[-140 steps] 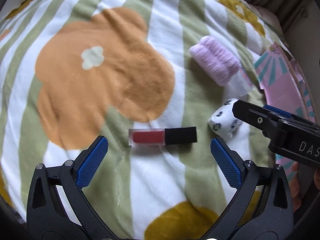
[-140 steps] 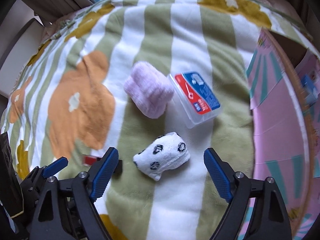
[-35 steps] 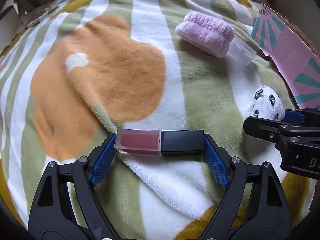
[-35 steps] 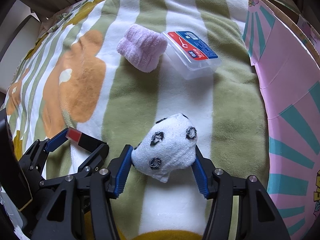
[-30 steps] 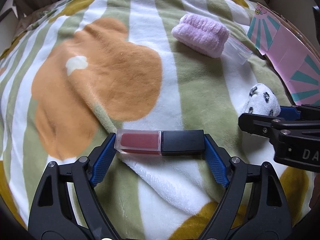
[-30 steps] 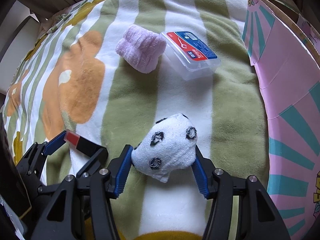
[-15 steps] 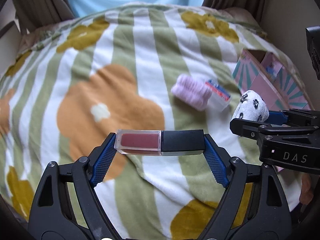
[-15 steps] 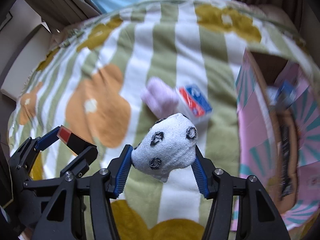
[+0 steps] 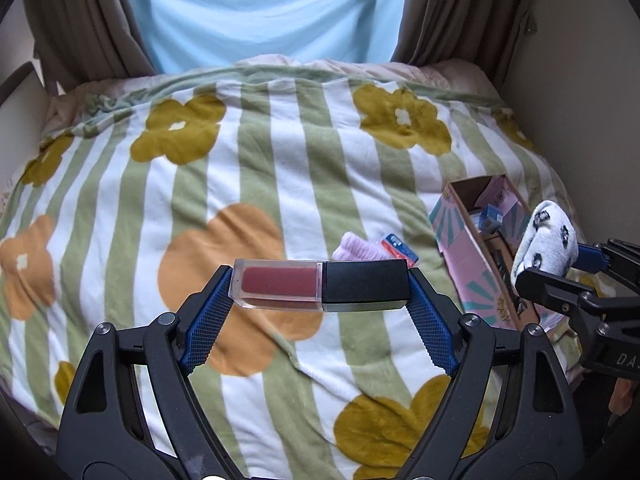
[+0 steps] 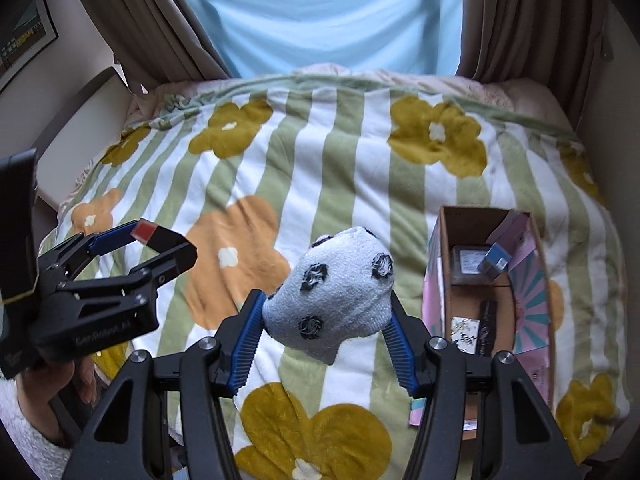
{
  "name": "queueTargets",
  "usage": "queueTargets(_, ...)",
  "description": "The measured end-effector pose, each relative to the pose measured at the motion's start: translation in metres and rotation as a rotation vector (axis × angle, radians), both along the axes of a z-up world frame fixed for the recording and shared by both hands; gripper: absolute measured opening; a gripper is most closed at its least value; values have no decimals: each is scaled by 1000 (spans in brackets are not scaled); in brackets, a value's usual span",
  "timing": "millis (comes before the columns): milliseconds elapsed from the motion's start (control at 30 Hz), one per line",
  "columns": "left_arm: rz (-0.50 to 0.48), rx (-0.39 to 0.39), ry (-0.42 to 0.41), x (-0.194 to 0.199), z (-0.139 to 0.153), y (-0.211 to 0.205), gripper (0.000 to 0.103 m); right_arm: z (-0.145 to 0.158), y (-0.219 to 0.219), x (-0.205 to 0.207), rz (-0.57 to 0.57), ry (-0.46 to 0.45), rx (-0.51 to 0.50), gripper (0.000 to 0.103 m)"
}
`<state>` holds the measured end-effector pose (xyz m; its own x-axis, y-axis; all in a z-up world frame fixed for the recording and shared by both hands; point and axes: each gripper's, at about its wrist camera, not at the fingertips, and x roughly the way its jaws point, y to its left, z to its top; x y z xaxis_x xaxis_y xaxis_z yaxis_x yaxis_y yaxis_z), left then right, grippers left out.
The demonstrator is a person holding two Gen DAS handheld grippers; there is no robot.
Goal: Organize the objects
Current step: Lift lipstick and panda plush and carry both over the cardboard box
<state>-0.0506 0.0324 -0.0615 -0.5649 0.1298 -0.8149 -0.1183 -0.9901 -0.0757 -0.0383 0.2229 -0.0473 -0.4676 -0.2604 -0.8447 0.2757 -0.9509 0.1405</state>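
Both grippers have risen high above the blanket (image 9: 280, 168). The pink box (image 10: 524, 280) lies open at right, holding small items. The right gripper (image 10: 326, 332) clamps the spotted sock (image 10: 336, 300); the left gripper (image 9: 320, 300) clamps the lipstick (image 9: 320, 286) endwise. A purple cloth (image 9: 356, 248) lies below.

A bed (image 9: 280, 168) is covered by a striped floral blanket (image 10: 320, 152); a pale blue window blind (image 9: 260, 8) is flanked by brown curtains (image 10: 152, 28).
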Motion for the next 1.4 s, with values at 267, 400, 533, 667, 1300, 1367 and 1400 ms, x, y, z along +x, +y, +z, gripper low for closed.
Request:
queueTargets(267, -88, -3, 30, -15, 24, 36, 83, 18, 35, 11, -73, 27, 3, 53)
queueTargets(400, -163, 1, 22, -25, 24, 71, 83, 16, 72, 16, -155, 15, 12, 53)
queueTargets(533, -250, 25, 8, -36, 18, 116, 83, 9, 110, 21, -240, -7, 27, 53)
queueTargets(667, -337, 46, -11, -47, 7, 165, 83, -2, 142, 23, -304, -35, 48, 53)
queueTargets(1300, -581, -7, -175, -107, -115, 350, 83, -124, 199, -4, -308, -231, 64, 53)
queueTargets(1367, -590, -19, -190, -112, -130, 360, 83, -135, 199, -8, -293, -243, 66, 53)
queueTargets(1400, -597, -26, -199, -114, -137, 365, 83, -143, 200, -10, -281, -254, 65, 53)
